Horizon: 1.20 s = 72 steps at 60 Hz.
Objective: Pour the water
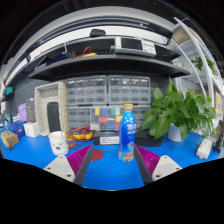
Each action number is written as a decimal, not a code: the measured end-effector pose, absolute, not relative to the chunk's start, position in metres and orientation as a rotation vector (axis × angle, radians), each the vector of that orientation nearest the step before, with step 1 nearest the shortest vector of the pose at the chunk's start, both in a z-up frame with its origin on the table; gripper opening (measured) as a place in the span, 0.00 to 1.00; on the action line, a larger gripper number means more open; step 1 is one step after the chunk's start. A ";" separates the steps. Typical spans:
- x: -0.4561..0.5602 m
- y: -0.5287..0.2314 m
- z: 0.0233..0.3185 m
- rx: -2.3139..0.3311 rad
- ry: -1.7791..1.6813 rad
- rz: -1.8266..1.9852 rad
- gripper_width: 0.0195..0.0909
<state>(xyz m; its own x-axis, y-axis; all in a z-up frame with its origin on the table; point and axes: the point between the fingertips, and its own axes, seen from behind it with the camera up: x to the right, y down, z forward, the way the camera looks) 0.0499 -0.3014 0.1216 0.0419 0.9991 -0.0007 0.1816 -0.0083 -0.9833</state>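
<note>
Fingers (110, 165) spread wide at the bottom of the frame, magenta pads (79, 157) facing inward, nothing pinched between them. Just ahead, near centre frame and slightly right, a water bottle (127, 134) standing upright on the blue bench (108, 178), blue label, orange cap, base close to the right fingertip but apart from it; label text too small to read. Left of centre, a white cup (59, 143) on the bench, contents hidden by its rim. Behind it, a small bowl (83, 134) with something orange and yellow inside, hard to make out. At right, a leafy potted plant (180, 108), pot partly masked by leaves. Upper centre, shelves (100, 62) with cluttered items, indistinct. Far left, small boxes cut off by the frame.
</note>
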 end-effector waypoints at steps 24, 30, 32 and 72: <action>-0.072 -0.201 0.093 -1.326 -1.300 1.039 0.90; -0.092 -0.200 0.092 -1.341 -1.295 1.051 0.84; -0.098 -0.201 0.092 -1.337 -1.299 1.057 0.82; -0.118 -0.281 0.134 -0.637 -1.528 0.446 0.21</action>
